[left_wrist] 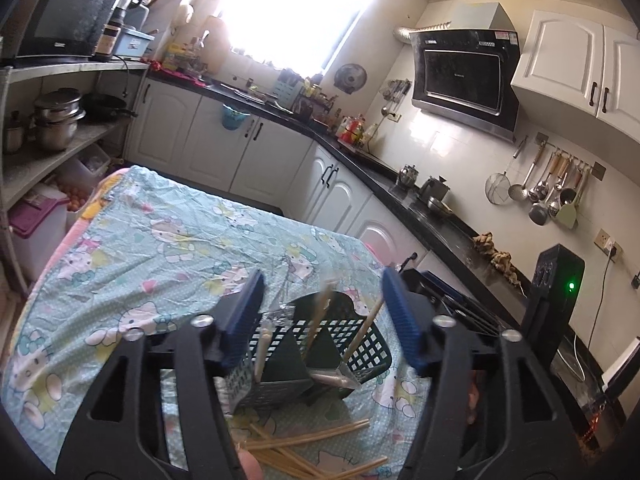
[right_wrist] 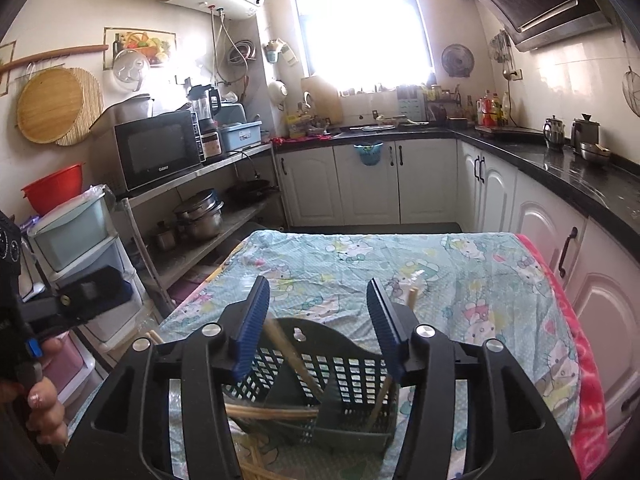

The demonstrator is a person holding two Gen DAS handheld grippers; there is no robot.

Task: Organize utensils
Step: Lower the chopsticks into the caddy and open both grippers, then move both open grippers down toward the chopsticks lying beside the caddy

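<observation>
A dark lattice utensil basket (left_wrist: 360,344) with several compartments stands on the table's cartoon-cat cloth (left_wrist: 160,240). Wooden chopsticks (left_wrist: 320,320) lean upright in its compartments, one of them blurred. Loose chopsticks (left_wrist: 312,440) lie on the cloth in front of it. My left gripper (left_wrist: 323,280) hovers just above the basket, open, its blue pads touching nothing. In the right wrist view the same basket (right_wrist: 352,372) sits under my right gripper (right_wrist: 318,286), which is also open. A blurred chopstick (right_wrist: 288,352) slants into the basket between the pads, apart from both. More chopsticks (right_wrist: 272,414) lie across the near rim.
A black counter (right_wrist: 560,168) with kettles runs along the right over white cabinets. A shelf rack (right_wrist: 224,220) with pots and a microwave (right_wrist: 160,148) stands to the left. A person's hand (right_wrist: 44,400) holds the other gripper's handle at the left edge. Plastic drawers (right_wrist: 80,240) stand beside it.
</observation>
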